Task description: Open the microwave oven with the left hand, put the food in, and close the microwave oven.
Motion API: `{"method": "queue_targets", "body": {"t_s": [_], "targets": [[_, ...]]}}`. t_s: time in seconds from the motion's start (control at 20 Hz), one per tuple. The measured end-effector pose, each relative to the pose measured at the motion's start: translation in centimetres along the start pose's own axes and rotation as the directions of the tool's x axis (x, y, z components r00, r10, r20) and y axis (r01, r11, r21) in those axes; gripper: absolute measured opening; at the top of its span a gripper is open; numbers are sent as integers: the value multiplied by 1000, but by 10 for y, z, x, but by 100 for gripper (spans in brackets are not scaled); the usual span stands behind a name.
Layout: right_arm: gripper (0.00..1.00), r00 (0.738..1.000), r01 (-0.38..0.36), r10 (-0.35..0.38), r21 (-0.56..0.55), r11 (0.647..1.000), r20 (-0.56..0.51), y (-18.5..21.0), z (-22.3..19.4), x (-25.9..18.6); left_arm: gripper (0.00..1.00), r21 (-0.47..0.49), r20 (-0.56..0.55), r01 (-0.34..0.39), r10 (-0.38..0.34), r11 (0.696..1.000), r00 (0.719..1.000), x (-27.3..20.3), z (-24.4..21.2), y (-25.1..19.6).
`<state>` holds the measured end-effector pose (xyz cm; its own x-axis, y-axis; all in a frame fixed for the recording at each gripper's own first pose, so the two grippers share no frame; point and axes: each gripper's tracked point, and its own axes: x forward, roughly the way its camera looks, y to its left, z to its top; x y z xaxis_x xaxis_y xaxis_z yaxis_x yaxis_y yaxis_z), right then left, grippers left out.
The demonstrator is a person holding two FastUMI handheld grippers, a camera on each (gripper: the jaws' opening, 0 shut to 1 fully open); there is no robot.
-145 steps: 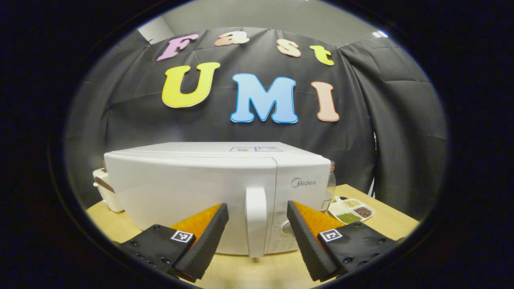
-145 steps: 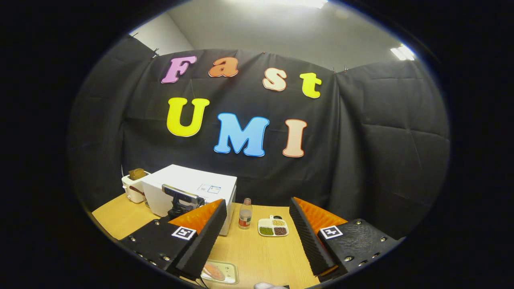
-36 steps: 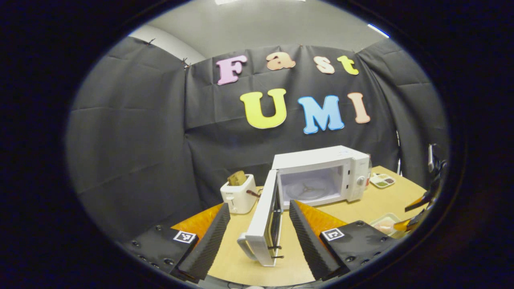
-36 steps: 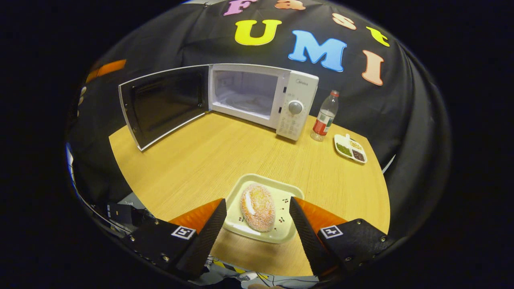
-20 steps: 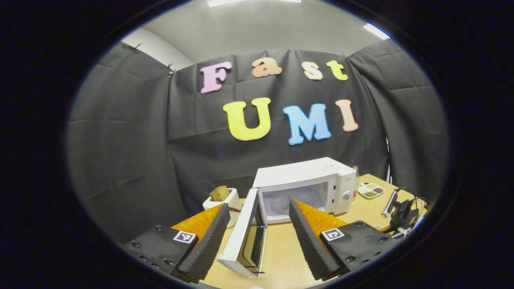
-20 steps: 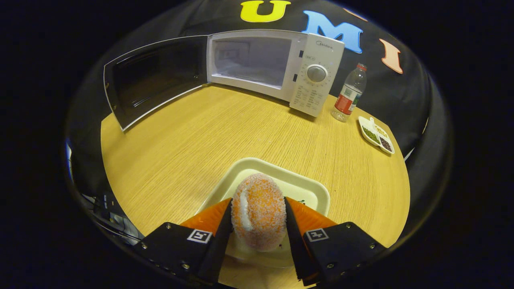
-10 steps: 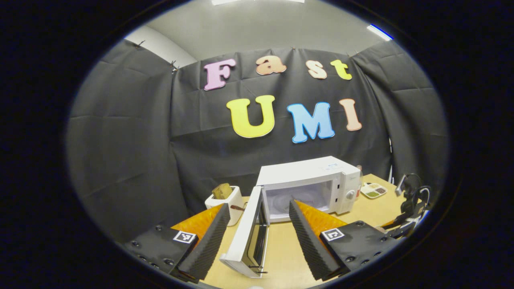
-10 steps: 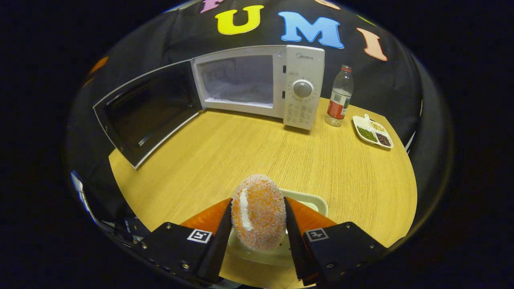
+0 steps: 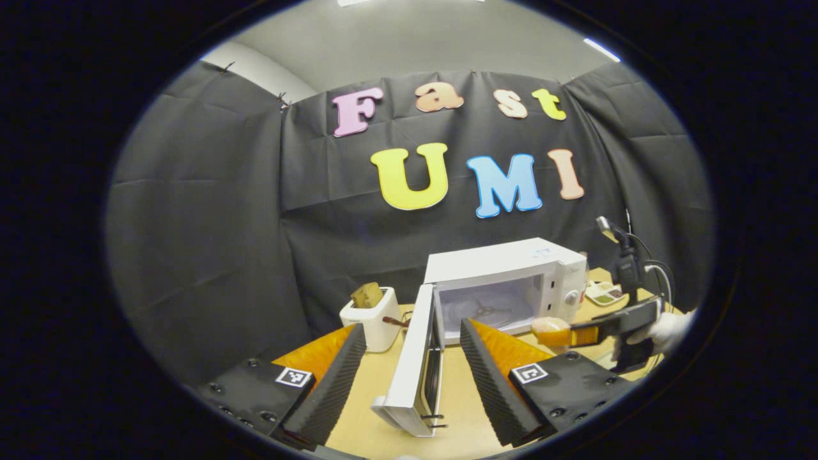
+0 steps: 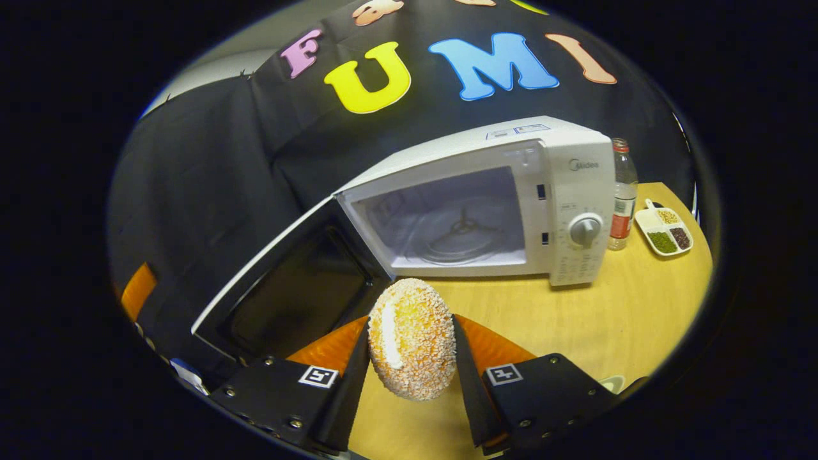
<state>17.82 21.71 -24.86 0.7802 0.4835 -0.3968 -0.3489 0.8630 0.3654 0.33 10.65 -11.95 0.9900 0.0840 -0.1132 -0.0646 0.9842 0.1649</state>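
Right gripper (image 10: 411, 358) pinches bun (image 10: 412, 337) both sides — microwave (image 10: 486, 198) cavity ahead, door (image 10: 287, 287) swung clear. Left gripper (image 9: 409, 377) spread, idle — you parked it by door edge.

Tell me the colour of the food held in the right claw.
Orange bun with pale crumbs and a white stripe, clearest in the right gripper view.
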Motion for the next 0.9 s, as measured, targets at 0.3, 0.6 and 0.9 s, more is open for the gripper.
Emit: {"method": "queue_targets", "body": {"t_s": [0.3, 0.6, 0.9], "targets": [[69, 976, 63, -109, 230, 971, 191, -3, 47, 88, 100, -24, 25, -17, 18, 1000, 1000, 12, 2, 8], [69, 913, 183, -295, 364, 913, 282, -46, 59, 156, 100, 14, 43, -5, 4, 1000, 999, 26, -15, 6], [69, 845, 304, -419, 347, 887, 332, -76, 66, 193, 96, -8, 45, 2, -2, 1000, 999, 42, -26, 9]]}}
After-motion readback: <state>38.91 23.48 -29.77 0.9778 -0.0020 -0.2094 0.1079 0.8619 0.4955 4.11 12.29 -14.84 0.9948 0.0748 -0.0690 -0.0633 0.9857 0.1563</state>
